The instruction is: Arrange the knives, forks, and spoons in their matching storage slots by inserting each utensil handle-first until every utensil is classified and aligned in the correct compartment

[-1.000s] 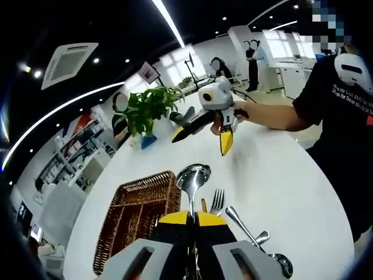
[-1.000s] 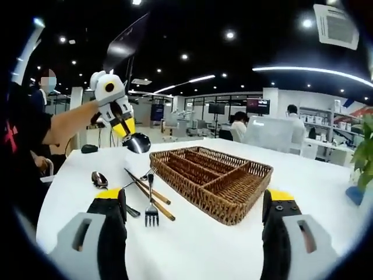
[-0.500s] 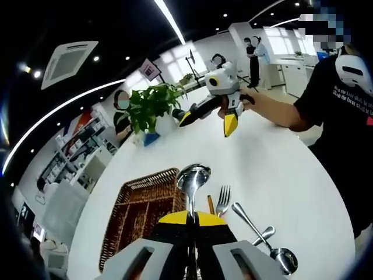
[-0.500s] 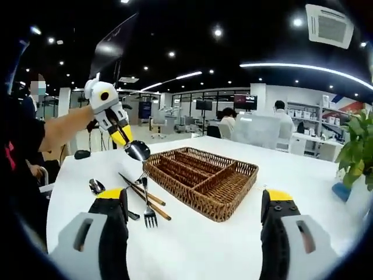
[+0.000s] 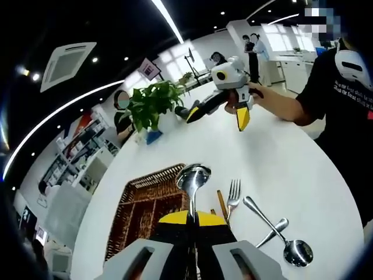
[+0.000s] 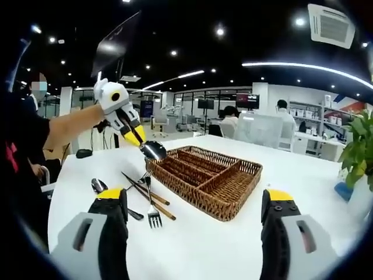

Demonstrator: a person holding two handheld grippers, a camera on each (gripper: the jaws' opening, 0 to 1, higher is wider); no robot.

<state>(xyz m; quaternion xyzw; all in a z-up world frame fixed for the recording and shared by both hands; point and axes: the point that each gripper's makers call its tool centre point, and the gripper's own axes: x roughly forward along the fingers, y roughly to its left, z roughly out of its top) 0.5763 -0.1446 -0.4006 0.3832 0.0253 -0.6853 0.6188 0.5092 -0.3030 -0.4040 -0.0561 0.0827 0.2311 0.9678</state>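
My left gripper point(image 5: 192, 217) is shut on the handle of a steel spoon point(image 5: 193, 175), whose bowl sticks out ahead of the jaws. In the right gripper view the left gripper point(image 6: 140, 140) holds that spoon point(image 6: 154, 150) at the near left corner of the wicker tray point(image 6: 210, 192), slightly above it. My right gripper point(image 6: 192, 204) stands open with nothing between its fingers. On the white table left of the tray lie a fork point(image 6: 152, 211), a spoon point(image 6: 99, 185) and wood-handled utensils point(image 6: 145, 189). The left gripper view shows the tray point(image 5: 143, 207), the fork point(image 5: 233, 192) and a spoon point(image 5: 294, 251).
A potted plant point(image 5: 150, 108) stands at the table's far edge, also at the right point(image 6: 358, 157). A person in a black shirt point(image 5: 341, 87) holds the right gripper point(image 5: 215, 116) open above the table. People and desks are in the room behind.
The left gripper has carried the spoon toward the tray, from left of it to its near left corner. The right gripper stays open and has drifted a little.
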